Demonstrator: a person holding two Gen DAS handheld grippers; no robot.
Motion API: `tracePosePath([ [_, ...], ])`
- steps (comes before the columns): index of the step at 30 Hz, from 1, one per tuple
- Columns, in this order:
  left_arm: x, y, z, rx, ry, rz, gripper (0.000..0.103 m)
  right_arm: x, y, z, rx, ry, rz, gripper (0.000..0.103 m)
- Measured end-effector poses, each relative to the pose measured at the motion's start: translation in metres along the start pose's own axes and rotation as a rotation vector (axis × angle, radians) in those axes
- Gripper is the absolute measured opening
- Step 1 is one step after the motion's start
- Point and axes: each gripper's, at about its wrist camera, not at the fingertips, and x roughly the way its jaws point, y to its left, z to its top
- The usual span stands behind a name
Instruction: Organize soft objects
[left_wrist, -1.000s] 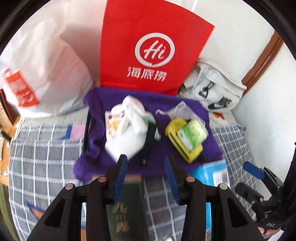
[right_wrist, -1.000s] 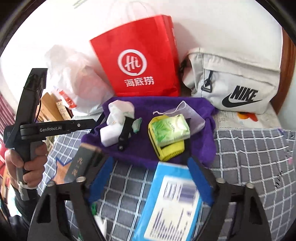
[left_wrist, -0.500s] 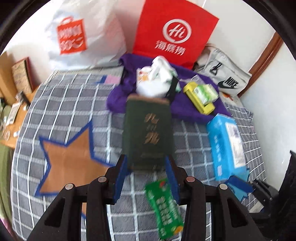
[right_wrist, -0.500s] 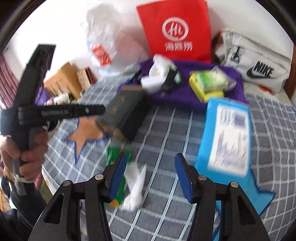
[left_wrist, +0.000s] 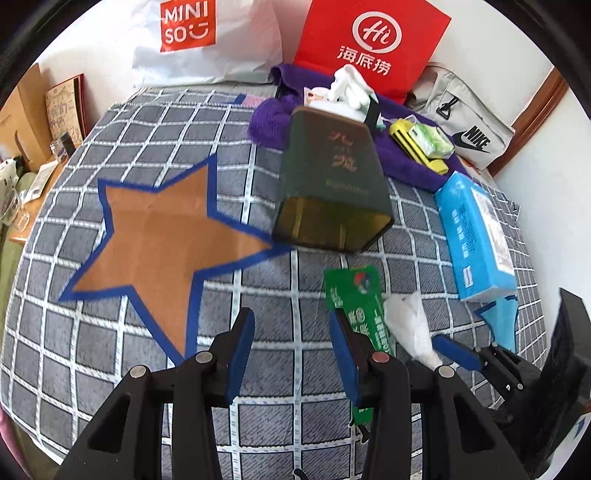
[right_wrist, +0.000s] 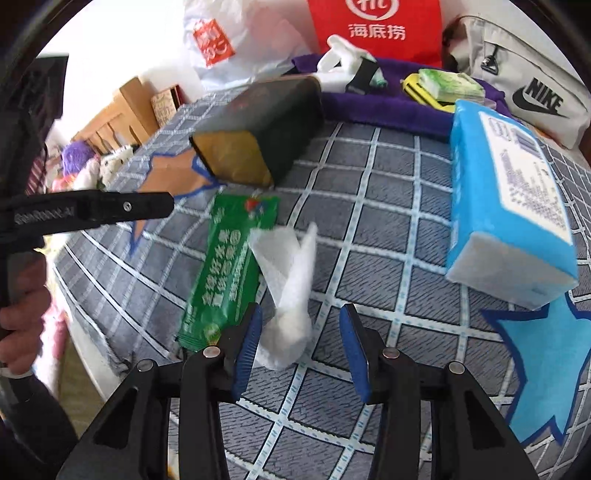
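We look down on a bed under a grey checked cover (left_wrist: 155, 122). From the left wrist view an orange star patch (left_wrist: 159, 236) edged in blue lies at nine o'clock of the frame's middle, and a blue star patch (right_wrist: 546, 373) shows at four o'clock in the right wrist view. At twelve o'clock, against the wall, stand a red paper bag (left_wrist: 373, 40), a white shopping bag (left_wrist: 207, 37) to its left and a grey sports bag (left_wrist: 465, 122) to its right. A purple towel (left_wrist: 273, 122) spreads before them, carrying a white bundle (left_wrist: 347, 88) and a yellow case (left_wrist: 417, 147) with a green tissue pack (left_wrist: 432, 140) on it.

A dark green box (left_wrist: 332, 184) lies on the cover just this side of the towel. A blue tissue pack (right_wrist: 506, 199) lies at two o'clock in the right wrist view. A flat green packet (right_wrist: 225, 273) lies at the middle, and a crumpled white tissue (right_wrist: 291, 291) rests beside it, overlapping its right edge.

Our left claw (left_wrist: 291, 350) hangs released over bare cover, the green packet just past its right finger. Our right claw (right_wrist: 301, 347) has just been closing; its jaws stand apart, the white tissue's lower end between them and close against the left pad, though we cannot tell whether that pad touches it.
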Motion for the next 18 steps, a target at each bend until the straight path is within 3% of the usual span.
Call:
tracePosePath([
  [2,0.003,-0.003,-0.005,0.006,0.008,-0.003,0.04,0.0,0.004,-0.003,-0.032,-0.019,-0.025,0.038],
  [4,0.005,-0.008,-0.008,0.018,0.013,-0.002,0.04,-0.003,0.0,-0.006,-0.02,-0.027,0.004,0.023],
  [12,0.02,-0.029,-0.018,0.04,0.063,-0.009,0.04,-0.03,-0.04,-0.026,0.076,-0.063,-0.005,0.022],
  [14,0.024,-0.032,-0.021,0.036,0.071,-0.022,0.044,-0.037,-0.053,-0.032,0.103,-0.07,-0.024,0.022],
  [16,0.024,-0.038,-0.023,0.046,0.059,-0.028,0.055,-0.042,-0.07,-0.04,0.137,-0.074,-0.044,0.022],
  [18,0.025,-0.044,-0.024,0.057,0.06,-0.038,0.058,-0.046,-0.085,-0.048,0.173,-0.075,-0.058,0.022],
])
